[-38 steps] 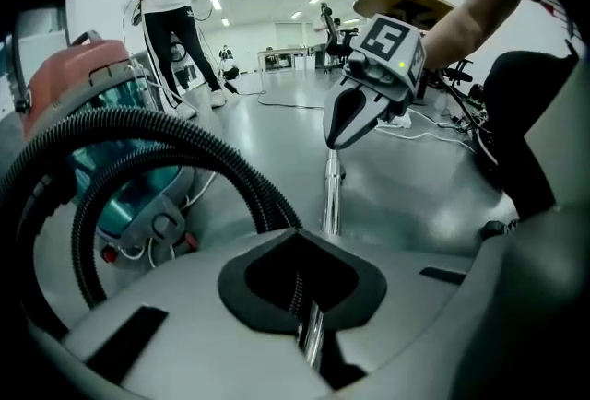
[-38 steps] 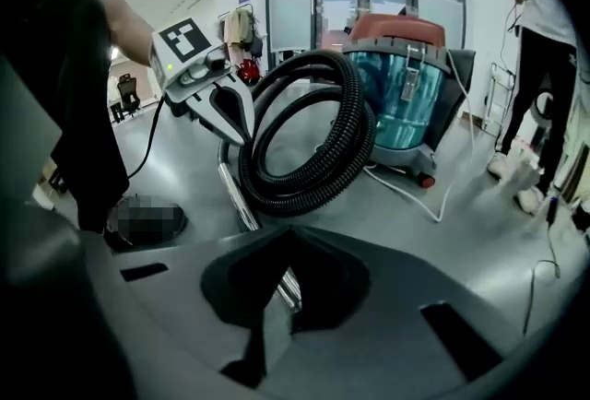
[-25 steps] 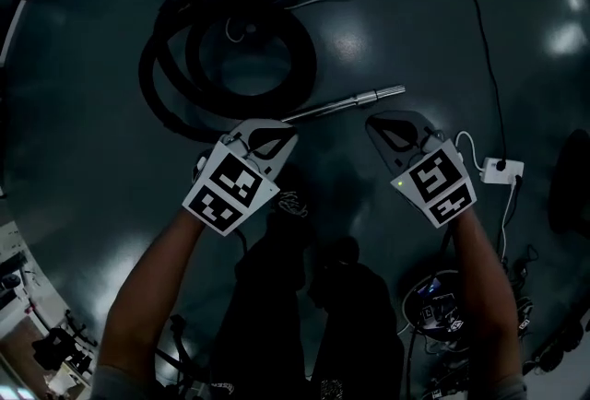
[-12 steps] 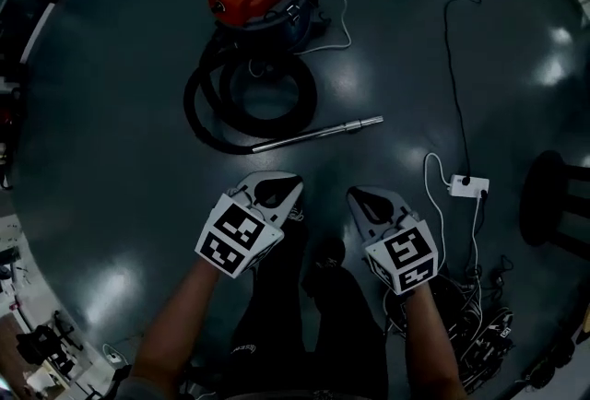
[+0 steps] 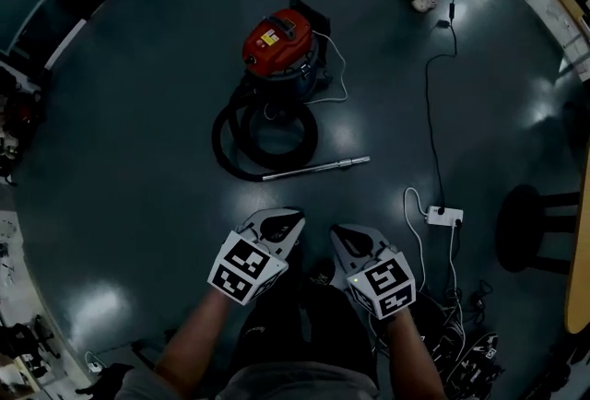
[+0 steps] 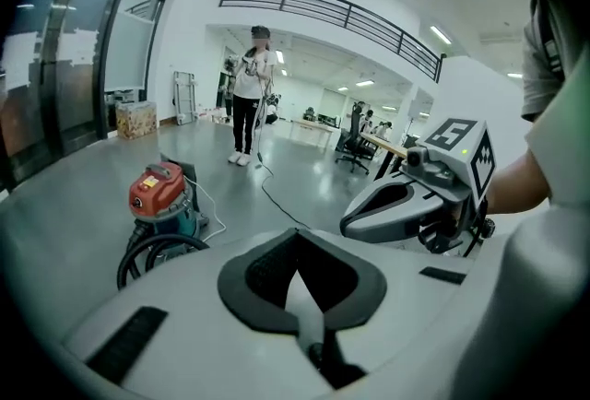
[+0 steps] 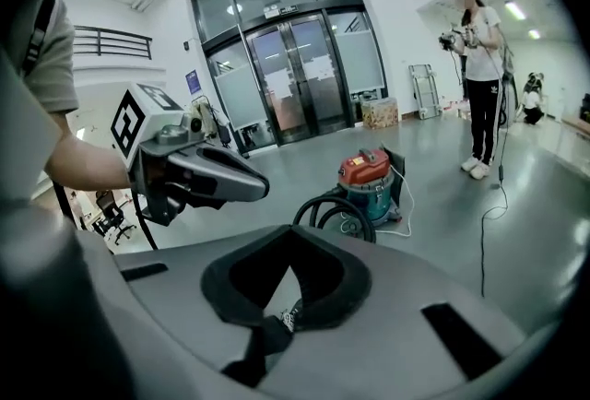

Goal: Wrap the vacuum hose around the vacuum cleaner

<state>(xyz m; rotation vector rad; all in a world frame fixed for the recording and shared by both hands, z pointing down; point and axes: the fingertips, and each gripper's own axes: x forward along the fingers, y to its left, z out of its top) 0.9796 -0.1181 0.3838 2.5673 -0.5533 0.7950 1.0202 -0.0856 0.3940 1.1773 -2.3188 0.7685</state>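
Fingers together and empty, left gripper and right gripper hang well short of the crosswise hose pipe, tip rightward.

2 empty claws, jaws together
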